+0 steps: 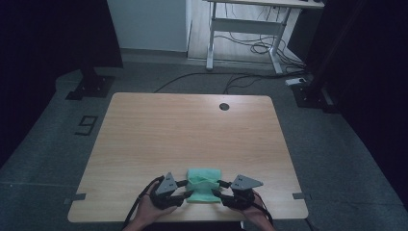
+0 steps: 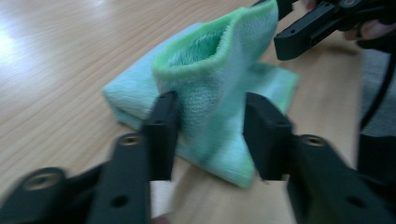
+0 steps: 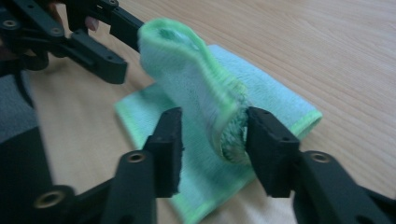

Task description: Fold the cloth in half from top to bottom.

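1. The left tongs (image 2: 210,135) stand with jaws apart around a raised fold of the soft green terry cloth (image 2: 219,88); whether they pinch it cannot be told.
2. The right tongs (image 3: 212,140) likewise straddle the lifted edge, jaws apart, one touching the pile.
3. The cloth lies folded at the near edge of the pale wooden desk (image 1: 192,125), between both tongs.
4. Judged step: lifting an edge to fold or unfold; next needs both tongs to close firmly and move together.
5. Nothing on the desk obstructs; a round grommet hole (image 1: 223,106) sits well apart.
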`<state>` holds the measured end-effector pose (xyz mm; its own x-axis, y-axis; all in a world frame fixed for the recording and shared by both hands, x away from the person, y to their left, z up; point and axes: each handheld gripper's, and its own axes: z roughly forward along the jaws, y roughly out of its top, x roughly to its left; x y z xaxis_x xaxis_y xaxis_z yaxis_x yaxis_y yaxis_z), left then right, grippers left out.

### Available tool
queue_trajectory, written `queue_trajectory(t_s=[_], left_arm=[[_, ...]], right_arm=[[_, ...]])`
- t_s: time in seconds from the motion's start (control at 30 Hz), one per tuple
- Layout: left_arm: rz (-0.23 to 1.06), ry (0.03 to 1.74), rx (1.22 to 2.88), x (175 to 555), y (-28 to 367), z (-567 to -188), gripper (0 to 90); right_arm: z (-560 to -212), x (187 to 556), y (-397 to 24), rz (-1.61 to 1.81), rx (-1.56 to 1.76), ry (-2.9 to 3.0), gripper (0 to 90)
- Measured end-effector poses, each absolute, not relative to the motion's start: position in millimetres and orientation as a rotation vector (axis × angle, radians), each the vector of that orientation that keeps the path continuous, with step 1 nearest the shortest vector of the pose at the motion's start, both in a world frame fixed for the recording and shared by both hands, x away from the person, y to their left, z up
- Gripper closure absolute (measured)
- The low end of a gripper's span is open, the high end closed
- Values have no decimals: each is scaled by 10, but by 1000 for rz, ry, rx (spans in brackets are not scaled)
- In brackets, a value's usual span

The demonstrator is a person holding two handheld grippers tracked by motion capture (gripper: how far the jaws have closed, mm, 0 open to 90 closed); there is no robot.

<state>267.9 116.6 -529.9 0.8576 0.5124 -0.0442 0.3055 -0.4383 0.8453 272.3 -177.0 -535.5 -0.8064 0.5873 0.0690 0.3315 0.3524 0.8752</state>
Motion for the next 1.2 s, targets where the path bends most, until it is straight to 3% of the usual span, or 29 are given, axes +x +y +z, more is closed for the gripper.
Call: queue_trajectory(t_s=[0.07, 0.17, 0.3, 0.47, 0.77, 1.2], left_arm=[[251, 573, 2029, 2629, 1200, -5249, 470], [262, 577, 1990, 2637, 1254, -5165, 470], [247, 634, 1989, 2747, 1216, -5174, 484], [186, 661, 2088, 2857, 1029, -5298, 513], [160, 685, 2169, 2969, 910, -5456, 558], [189, 753, 2169, 3556, 802, -5451, 572]], right_arm=[[-5317, 2661, -1812, 1450, 836, 2339, 492], [-5173, 2621, -1898, 1501, 851, 2277, 460], [-5125, 2718, -1897, 1494, 898, 2259, 483], [-5302, 2865, -1721, 1401, 946, 2383, 483], [-5505, 2767, -1574, 1267, 917, 2460, 439], [-5519, 3253, -1544, 1224, 1002, 2384, 440]])
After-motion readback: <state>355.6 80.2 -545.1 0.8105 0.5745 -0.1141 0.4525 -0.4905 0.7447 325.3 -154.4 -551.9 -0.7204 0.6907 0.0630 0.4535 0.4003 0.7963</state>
